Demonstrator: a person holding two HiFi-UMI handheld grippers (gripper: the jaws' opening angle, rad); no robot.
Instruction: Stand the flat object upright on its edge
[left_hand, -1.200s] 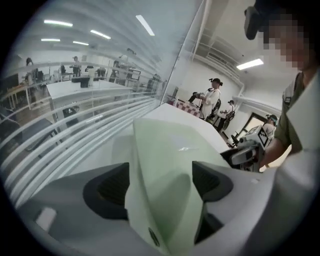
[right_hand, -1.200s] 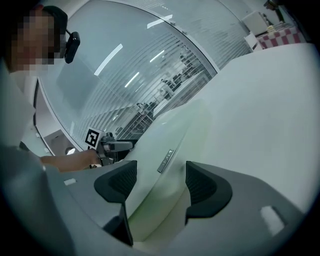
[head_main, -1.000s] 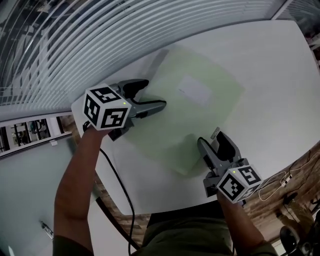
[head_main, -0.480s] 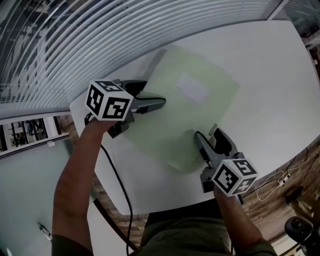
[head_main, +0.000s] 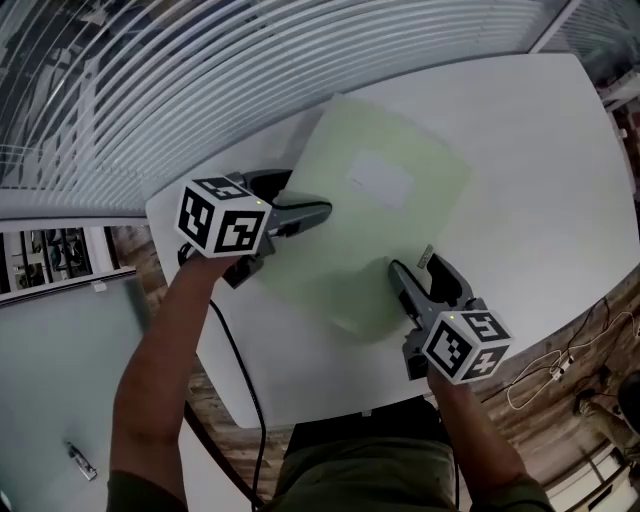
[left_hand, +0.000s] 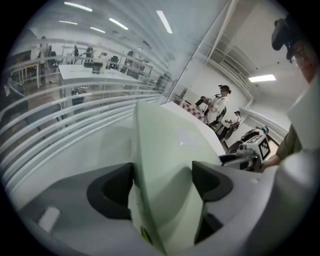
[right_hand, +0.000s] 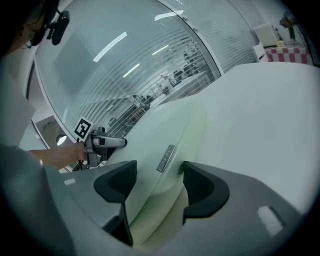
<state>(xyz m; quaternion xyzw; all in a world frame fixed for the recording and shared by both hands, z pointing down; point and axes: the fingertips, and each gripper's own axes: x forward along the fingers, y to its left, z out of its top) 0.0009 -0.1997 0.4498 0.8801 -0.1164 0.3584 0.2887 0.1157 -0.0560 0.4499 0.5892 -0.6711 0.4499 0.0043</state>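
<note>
Jaws of the left gripper (head_main: 300, 198) and right gripper (head_main: 416, 272) grasp the green folder (head_main: 375, 230), now tilted steeper off the bench (head_main: 540, 150), nearer upright.

Pale green folder (head_main: 385, 215), tilted edgewise.

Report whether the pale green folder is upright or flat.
Tilted, neither: folder leans partly raised off the table, left gripper and right gripper clamping opposite edges.

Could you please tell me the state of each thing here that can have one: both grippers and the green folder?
Left gripper: shut on the green folder, at its left edge.
Right gripper: shut on the green folder, at its near edge.
Green folder: closed, held by both grippers, slanted, not yet upright.
</note>
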